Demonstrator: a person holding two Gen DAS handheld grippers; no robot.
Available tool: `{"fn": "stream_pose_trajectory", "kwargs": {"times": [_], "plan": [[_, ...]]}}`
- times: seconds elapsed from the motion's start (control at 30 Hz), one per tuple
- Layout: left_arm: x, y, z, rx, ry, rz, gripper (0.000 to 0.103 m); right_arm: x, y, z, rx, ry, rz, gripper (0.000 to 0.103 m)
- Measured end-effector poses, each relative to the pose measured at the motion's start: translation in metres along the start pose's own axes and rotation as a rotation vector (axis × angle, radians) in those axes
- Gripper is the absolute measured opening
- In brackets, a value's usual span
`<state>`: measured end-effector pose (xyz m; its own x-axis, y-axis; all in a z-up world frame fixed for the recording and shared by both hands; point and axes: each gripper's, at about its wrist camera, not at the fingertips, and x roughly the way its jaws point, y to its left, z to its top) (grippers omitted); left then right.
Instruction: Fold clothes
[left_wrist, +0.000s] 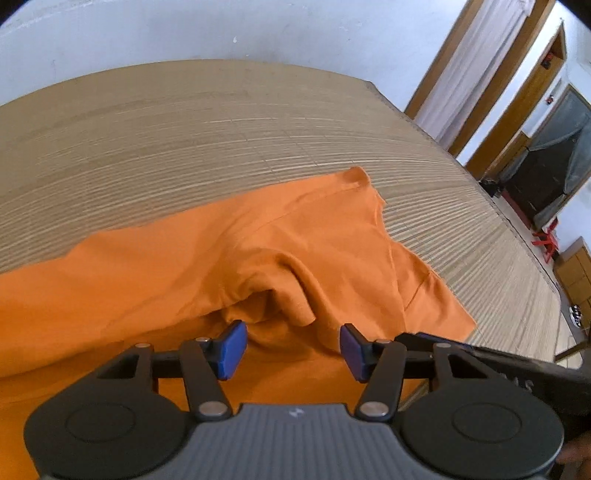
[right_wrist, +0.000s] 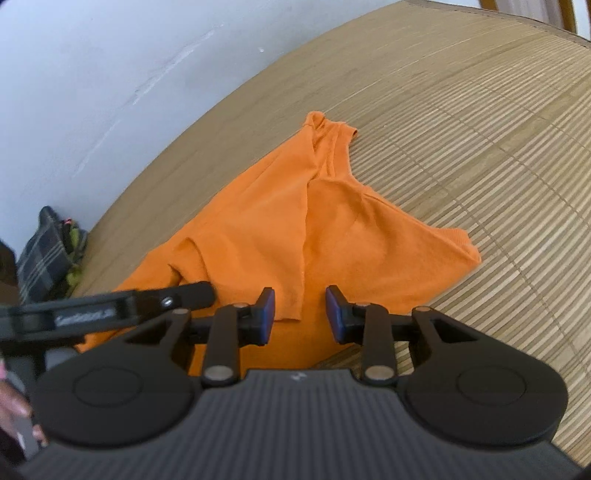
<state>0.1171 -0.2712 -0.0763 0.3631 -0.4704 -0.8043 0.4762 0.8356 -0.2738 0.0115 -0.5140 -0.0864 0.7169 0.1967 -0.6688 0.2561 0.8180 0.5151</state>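
— Where are you in the folding?

— Early, I'd judge. The orange shirt (left_wrist: 229, 258) lies spread on the bamboo mat (left_wrist: 221, 122), partly doubled over itself and rumpled, with a raised fold just ahead of my left tool (left_wrist: 291, 349). Both tools hover low over its near edge; my left tool and my right tool (right_wrist: 300, 320) each stand with blue pads apart, gripping nothing.

— What's next?

— I think each tool must close on a near edge or corner, then carry it across. The hem flap (right_wrist: 291, 295) sits right between my right tool's pads.

— Anything in the way?

— The tools are close together, nearly crossing. A plaid bundle (right_wrist: 42, 254) lies off by the wall (right_wrist: 110, 74), well apart.
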Motion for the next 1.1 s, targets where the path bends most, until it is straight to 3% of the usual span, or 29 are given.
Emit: {"fn": "stream_pose_trajectory", "kwargs": {"times": [0.27, 0.9, 1.1], "plan": [[0.011, -0.014, 0.004, 0.035, 0.025, 0.082, 0.048, -0.002, -0.007, 0.005, -0.016, 0.023, 0.056, 0.033], [0.009, -0.013, -0.005, 0.083, 0.032, 0.085, 0.042, 0.004, 0.001, 0.009, -0.103, 0.034, 0.029, 0.033], [0.01, -0.011, -0.003, 0.075, 0.031, 0.083, 0.038, 0.002, -0.006, 0.009, -0.059, 0.03, 0.054, 0.033]]}}
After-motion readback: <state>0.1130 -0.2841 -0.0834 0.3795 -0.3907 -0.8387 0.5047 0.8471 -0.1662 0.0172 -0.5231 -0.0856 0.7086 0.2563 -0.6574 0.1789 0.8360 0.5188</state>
